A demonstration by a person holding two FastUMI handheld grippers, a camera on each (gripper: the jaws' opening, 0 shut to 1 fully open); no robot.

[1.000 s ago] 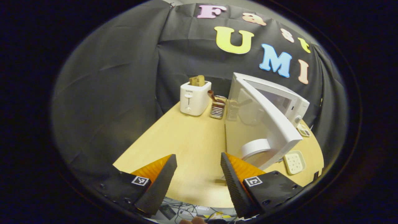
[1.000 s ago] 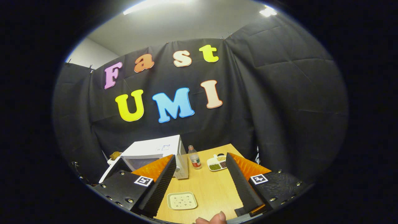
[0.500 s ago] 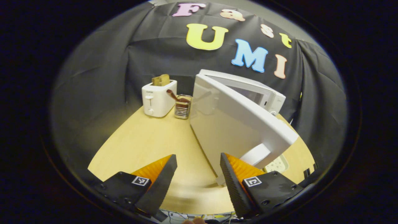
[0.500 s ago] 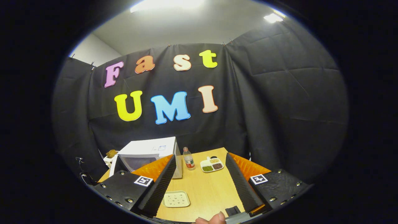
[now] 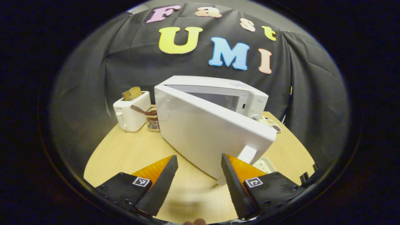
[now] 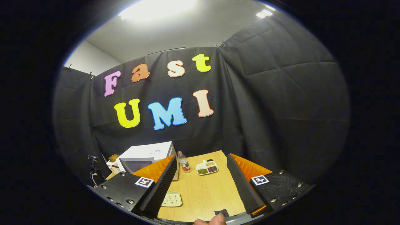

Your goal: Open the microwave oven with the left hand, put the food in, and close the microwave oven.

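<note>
On the table (image 5: 131, 147) my left gripper (image 5: 199, 184) sits spread and empty, its right finger against the door (image 5: 206, 134) to push it closed, while my right gripper (image 6: 201, 184) hangs spread, empty.

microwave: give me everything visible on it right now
The microwave is a white box, apparently plastic or painted metal, standing upright on the wooden table near the cloth wall. Its door is hinged on its left and stands partly open, swung toward the left gripper, whose open fingers do not hold it. A knob sits at its right front. A toaster and utensil holder stand beside it.
</note>
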